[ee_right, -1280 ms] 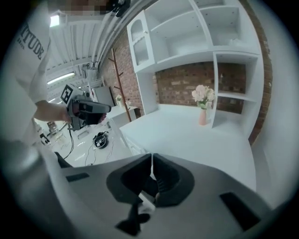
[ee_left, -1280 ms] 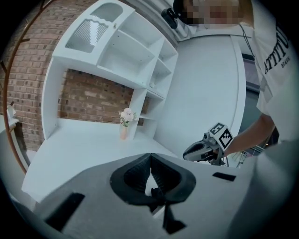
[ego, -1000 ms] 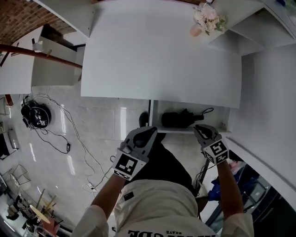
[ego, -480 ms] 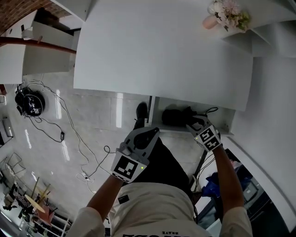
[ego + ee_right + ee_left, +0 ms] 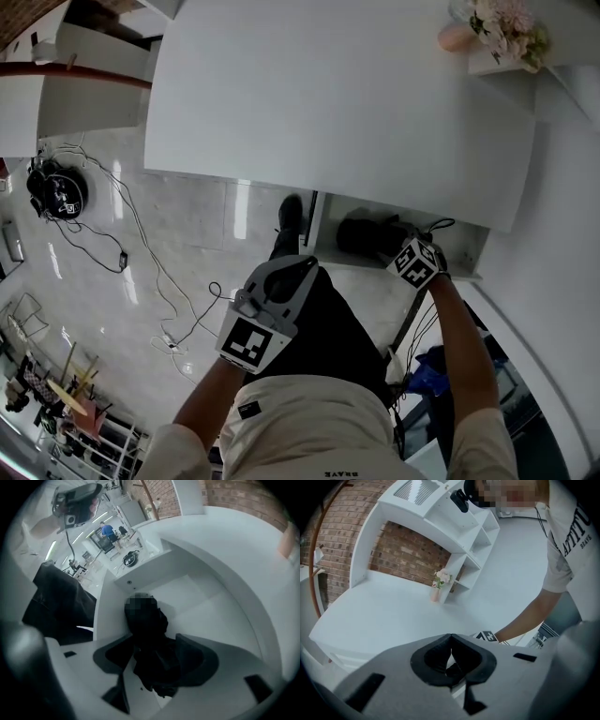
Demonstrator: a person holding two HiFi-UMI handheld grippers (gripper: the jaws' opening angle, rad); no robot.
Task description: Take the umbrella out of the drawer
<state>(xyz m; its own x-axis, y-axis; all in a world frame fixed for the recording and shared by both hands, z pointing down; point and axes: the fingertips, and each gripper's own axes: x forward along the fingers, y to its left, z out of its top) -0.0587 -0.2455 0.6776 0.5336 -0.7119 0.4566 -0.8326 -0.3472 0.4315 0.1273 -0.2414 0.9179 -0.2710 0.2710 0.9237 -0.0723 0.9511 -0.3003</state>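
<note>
A folded black umbrella (image 5: pixel 370 234) lies in the open white drawer (image 5: pixel 323 246) under the desk top (image 5: pixel 337 94). My right gripper (image 5: pixel 401 247) reaches down into the drawer over the umbrella's right end. In the right gripper view its jaws are opening, and the umbrella (image 5: pixel 145 625) lies between the pads (image 5: pixel 197 660) of the right gripper (image 5: pixel 154 663) without being squeezed. My left gripper (image 5: pixel 295 269) hangs in front of my body, left of the drawer, shut on nothing (image 5: pixel 451 639).
A vase of pink flowers (image 5: pixel 497 28) stands at the desk's far right corner, next to white shelves (image 5: pixel 473 550). On the tiled floor at the left are loose cables (image 5: pixel 141 272) and a round black device (image 5: pixel 56 192). A black shoe (image 5: pixel 291 214) shows beside the drawer.
My right gripper has dropped from the drawer's front edge down onto the umbrella, tipping steeply downward. The left gripper has sunk a little.
</note>
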